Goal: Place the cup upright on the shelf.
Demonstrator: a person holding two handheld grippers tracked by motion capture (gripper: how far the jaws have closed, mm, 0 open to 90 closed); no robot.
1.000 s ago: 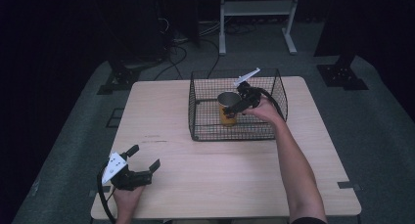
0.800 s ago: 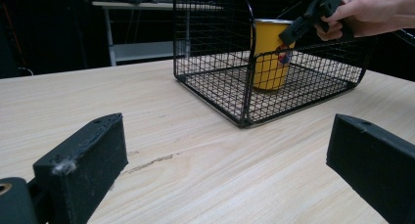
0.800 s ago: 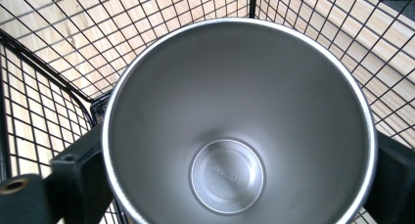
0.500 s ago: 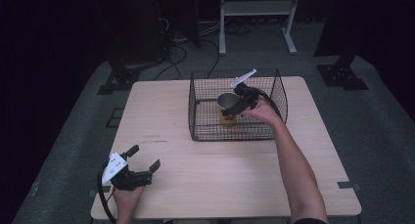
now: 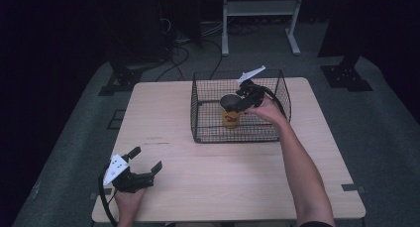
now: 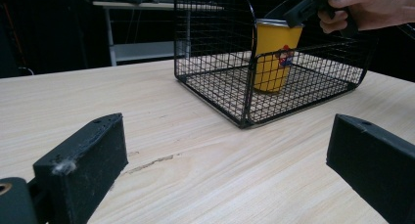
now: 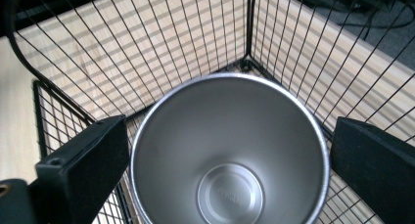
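Observation:
A yellow cup [image 5: 230, 118] with a steel inside stands upright on the floor of a black wire basket [image 5: 198, 113] at the table's far middle. My right gripper [image 5: 234, 103] hangs over the cup's mouth, open, one jaw on each side of the rim. The right gripper view looks straight down into the cup [image 7: 230, 150], with the basket's wires [image 7: 195, 33] around it. My left gripper [image 5: 146, 160] rests open and empty near the front left corner. In the left gripper view the cup [image 6: 271, 57] stands behind the basket's mesh [image 6: 210, 38], under the right gripper [image 6: 303, 9].
The light wooden table [image 5: 223, 177] spreads between the basket and my left gripper. A white metal rack [image 5: 257, 9] and cables [image 5: 173, 43] stand on the dark floor behind the table. The basket's walls rise close around the cup.
The right hand has shifted only slightly over the cup in the basket. The left gripper has stayed in place.

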